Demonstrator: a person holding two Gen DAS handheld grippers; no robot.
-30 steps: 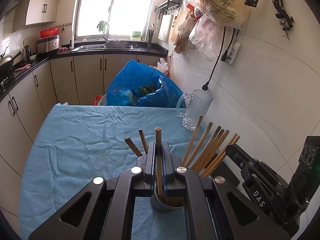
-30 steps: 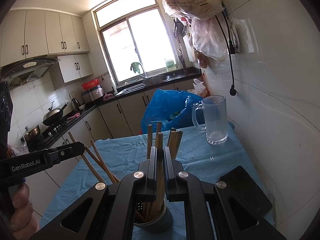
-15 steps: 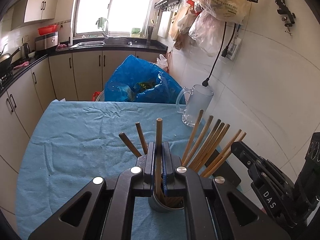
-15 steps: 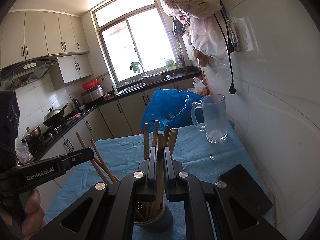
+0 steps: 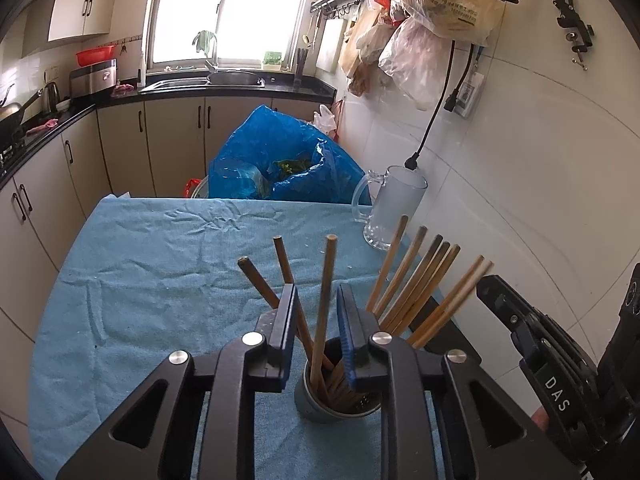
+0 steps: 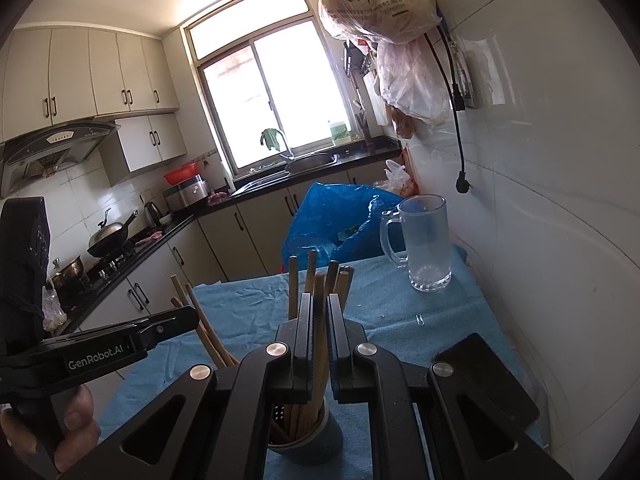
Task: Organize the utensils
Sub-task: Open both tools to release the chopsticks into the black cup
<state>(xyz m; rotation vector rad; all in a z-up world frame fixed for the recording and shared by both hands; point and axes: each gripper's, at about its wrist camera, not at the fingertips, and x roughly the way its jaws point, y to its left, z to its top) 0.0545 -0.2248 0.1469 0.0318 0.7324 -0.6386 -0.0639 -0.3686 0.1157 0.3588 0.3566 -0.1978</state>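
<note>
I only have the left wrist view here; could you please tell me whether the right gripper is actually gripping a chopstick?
Observer: Yes. In the right wrist view the right gripper is shut on one chopstick, whose lower end reaches into the grey holder.
Operator: Thank you. What is the dark slab beside the holder?
Observer: It is a flat black rectangle, perhaps a phone, lying on the blue cloth to the right of the holder.
Operator: Is anything small loose on the cloth?
Observer: A paper clip lies between the slab and the glass mug.
</note>
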